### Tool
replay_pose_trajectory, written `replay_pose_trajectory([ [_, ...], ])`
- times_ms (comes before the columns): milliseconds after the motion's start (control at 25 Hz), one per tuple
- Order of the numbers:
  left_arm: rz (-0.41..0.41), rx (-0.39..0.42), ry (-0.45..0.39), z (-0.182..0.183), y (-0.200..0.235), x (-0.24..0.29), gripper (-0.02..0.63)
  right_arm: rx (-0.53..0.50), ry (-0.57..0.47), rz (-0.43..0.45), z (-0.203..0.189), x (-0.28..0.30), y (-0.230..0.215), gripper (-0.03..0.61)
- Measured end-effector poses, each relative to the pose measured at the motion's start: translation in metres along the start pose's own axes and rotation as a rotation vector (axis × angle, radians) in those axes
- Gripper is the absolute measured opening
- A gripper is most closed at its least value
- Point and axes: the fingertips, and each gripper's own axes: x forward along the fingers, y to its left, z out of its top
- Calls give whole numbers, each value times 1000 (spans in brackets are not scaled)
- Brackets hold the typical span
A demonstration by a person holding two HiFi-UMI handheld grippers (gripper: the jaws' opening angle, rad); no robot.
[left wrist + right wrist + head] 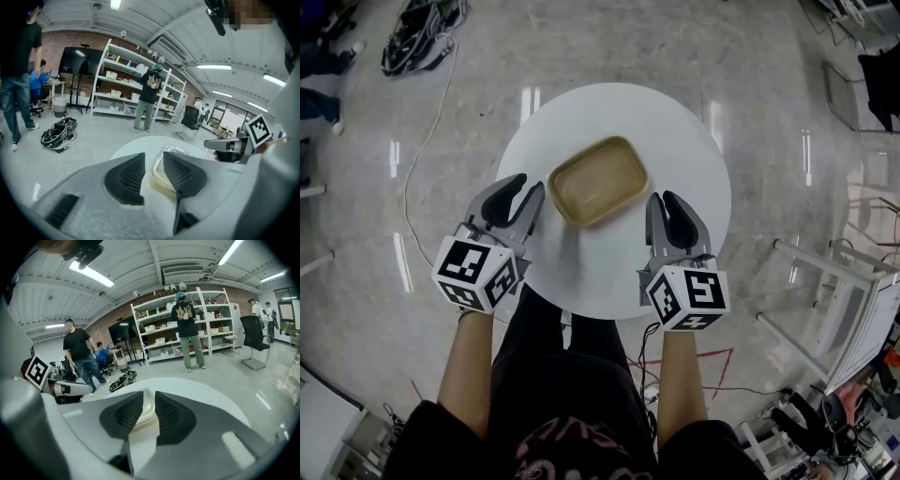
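A tan rectangular tray lies empty in the middle of a round white table. My left gripper hovers over the table's left edge, its fingertips just short of the tray's left end. It is shut to a slim gap with nothing held. My right gripper sits to the right of the tray's near corner, also shut to a thin slit and empty. The tray shows through the jaws of the left gripper, and the tray shows again beyond the right gripper.
A bundle of black cables lies on the polished floor at the far left. White metal frames stand to the right. Shelving and several people stand in the room, one person facing the shelves.
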Motion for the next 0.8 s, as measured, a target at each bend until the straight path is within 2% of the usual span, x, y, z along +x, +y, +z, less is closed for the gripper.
replay_pose_trajectory([
  [200, -25, -9, 24, -6, 1, 13, 205, 28, 14, 0, -5, 10, -5, 144],
  [400, -45, -32, 46, -13, 0, 25, 280, 50, 39, 2, -13, 18, -11, 180],
  [560, -63, -58, 71, -20, 3, 33, 305, 75, 69, 16, -20, 29, -9, 226],
  [800, -82, -103, 88, -26, 8, 42, 308, 96, 94, 29, -25, 44, -7, 242],
])
